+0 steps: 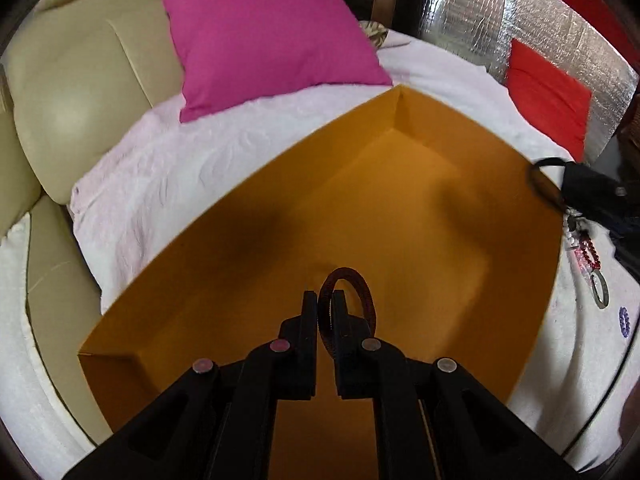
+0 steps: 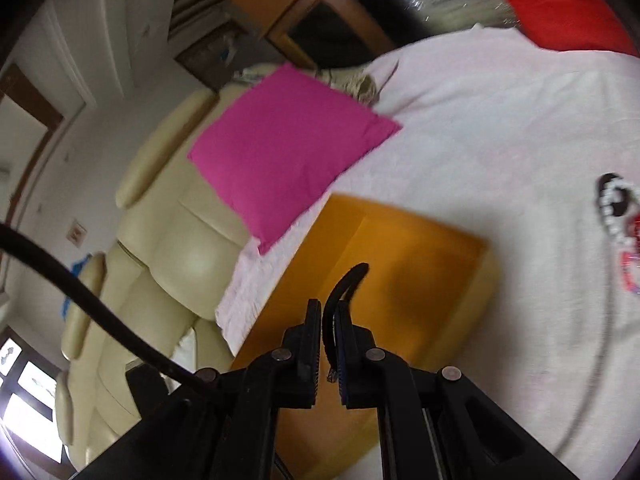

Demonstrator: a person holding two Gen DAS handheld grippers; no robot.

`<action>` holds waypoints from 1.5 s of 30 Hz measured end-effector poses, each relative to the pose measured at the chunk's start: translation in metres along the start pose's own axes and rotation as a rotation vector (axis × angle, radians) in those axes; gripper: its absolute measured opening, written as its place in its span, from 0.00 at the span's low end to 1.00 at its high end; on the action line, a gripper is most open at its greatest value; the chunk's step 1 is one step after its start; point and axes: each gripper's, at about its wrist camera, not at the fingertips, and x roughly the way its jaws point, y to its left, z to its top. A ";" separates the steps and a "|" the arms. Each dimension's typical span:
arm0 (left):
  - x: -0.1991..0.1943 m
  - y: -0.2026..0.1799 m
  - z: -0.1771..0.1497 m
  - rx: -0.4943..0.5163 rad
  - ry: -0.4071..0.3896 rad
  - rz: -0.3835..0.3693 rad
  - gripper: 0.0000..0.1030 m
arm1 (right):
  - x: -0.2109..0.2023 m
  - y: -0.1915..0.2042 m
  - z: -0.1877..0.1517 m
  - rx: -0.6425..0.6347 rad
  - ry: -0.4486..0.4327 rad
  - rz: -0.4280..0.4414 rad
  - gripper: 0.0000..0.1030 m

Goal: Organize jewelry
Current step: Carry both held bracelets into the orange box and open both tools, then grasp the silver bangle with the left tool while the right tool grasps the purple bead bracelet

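Tongs first: your left tongs (image 1: 325,300) are pinching a dark braided loop bracelet (image 1: 352,300), and it hangs right over the inside of the open orange cardboard box (image 1: 240,264). The loop sticks up and curls off to the right of the tips, not touching the box floor as far as the left wrist view shows.

Your right tongs (image 2: 328,312) are nearly pressed together on a thin black band (image 2: 344,284), which arcs up out of the tips over the near side of that same orange box (image 2: 440,276). That view is pretty blurry, so you can't tell exactly what kind of band it is.

The box sits on a pale pink blanket (image 1: 192,168) spread over the bed. A magenta square pillow (image 1: 264,36) lies behind the box, a red pillow (image 1: 548,96) off to the right. More pieces are on the blanket just beside the box's right wall: a dark red beaded bracelet (image 1: 588,252) and a plain ring-shaped bangle (image 1: 600,292).
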 end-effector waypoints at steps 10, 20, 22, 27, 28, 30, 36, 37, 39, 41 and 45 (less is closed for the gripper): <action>-0.010 0.006 0.010 -0.062 -0.014 0.074 0.50 | -0.004 -0.019 0.008 0.039 -0.019 -0.079 0.44; -0.081 -0.103 0.035 0.130 -0.215 0.021 0.68 | -0.159 -0.097 -0.002 0.083 -0.236 -0.231 0.50; -0.086 -0.135 0.033 0.189 -0.230 -0.010 0.70 | -0.193 -0.122 -0.009 0.114 -0.278 -0.273 0.50; -0.067 -0.217 0.010 0.324 -0.179 -0.096 0.70 | -0.250 -0.179 -0.022 0.222 -0.341 -0.343 0.50; -0.063 -0.230 0.003 0.334 -0.153 -0.119 0.70 | -0.257 -0.193 -0.025 0.249 -0.342 -0.350 0.50; -0.047 -0.251 -0.008 0.361 -0.096 -0.181 0.70 | -0.266 -0.213 -0.029 0.273 -0.333 -0.373 0.50; -0.015 -0.302 -0.026 0.447 -0.037 -0.256 0.71 | -0.276 -0.264 -0.036 0.368 -0.248 -0.457 0.50; -0.015 -0.308 -0.028 0.450 -0.028 -0.255 0.73 | -0.279 -0.269 -0.037 0.369 -0.242 -0.473 0.50; -0.009 -0.321 -0.032 0.458 -0.018 -0.258 0.81 | -0.280 -0.275 -0.041 0.358 -0.219 -0.492 0.60; -0.003 -0.335 -0.035 0.464 -0.005 -0.224 0.82 | -0.277 -0.279 -0.045 0.339 -0.188 -0.519 0.67; 0.012 -0.352 -0.043 0.496 0.036 -0.201 0.82 | -0.260 -0.277 -0.043 0.276 -0.131 -0.547 0.67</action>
